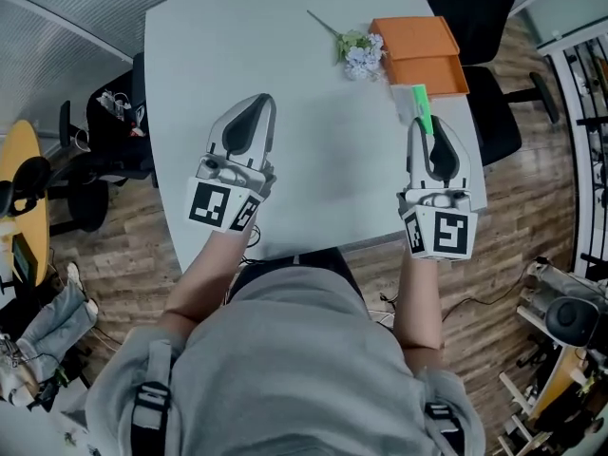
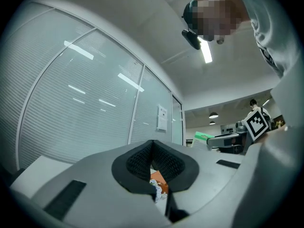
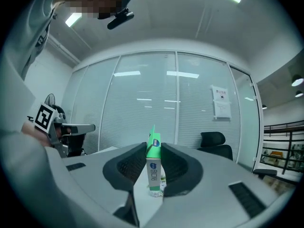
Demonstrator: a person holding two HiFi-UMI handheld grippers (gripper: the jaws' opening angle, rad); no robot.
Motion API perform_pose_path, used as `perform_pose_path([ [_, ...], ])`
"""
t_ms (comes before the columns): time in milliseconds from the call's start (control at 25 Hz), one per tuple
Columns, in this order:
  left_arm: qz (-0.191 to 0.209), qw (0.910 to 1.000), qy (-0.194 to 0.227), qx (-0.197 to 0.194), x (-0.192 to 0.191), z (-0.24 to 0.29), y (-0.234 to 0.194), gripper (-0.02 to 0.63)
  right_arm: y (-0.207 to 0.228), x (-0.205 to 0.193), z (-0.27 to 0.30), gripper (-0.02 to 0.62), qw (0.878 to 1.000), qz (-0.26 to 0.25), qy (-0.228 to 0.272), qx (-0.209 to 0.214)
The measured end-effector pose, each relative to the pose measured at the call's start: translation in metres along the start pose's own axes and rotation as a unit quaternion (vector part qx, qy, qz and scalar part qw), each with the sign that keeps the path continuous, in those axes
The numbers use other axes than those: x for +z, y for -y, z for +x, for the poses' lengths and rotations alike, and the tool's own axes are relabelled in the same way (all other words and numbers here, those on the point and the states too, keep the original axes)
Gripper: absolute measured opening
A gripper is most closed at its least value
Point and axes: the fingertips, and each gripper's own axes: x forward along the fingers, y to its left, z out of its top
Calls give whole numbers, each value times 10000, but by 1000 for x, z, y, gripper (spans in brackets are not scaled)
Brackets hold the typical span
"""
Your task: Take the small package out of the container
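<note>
Near the right edge of the bench (image 1: 285, 46), just this side of the orange container (image 1: 423, 50), the small package (image 1: 419, 103) is out of the container and clamped in the right gripper (image 1: 429, 126). In the right gripper view the small package (image 3: 153, 167) stands upright between the jaws, which press on both its flat sides. Its top is green and its lower half is white. It carries a blue mark and some print that is too small to read. From the head view only its far end shows past the jaw tips, and the rest is covered by the gripper. Whether that end touches the container's near rim cannot be told.

The container lies at the far right corner, partly over the edge, and what is inside it cannot be made out. A small bunch of pale flowers (image 1: 359, 53) lies against its left side, with the stem pointing towards the far edge.

The left gripper (image 1: 258, 103) is well apart, over the near left part of the bench. Its jaws are closed tip to tip on nothing (image 2: 152, 144). Through the slit below the tips only a sliver of orange and flowers shows. A black chair (image 1: 475, 8) beyond the far right corner is cut off by the frame.
</note>
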Motion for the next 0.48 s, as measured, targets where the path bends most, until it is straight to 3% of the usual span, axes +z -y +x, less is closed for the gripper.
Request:
perform_pose_path([
  [480, -14, 9999, 90, 41, 29, -31, 8, 20, -37, 38, -35, 114, 9992, 169, 365, 54],
])
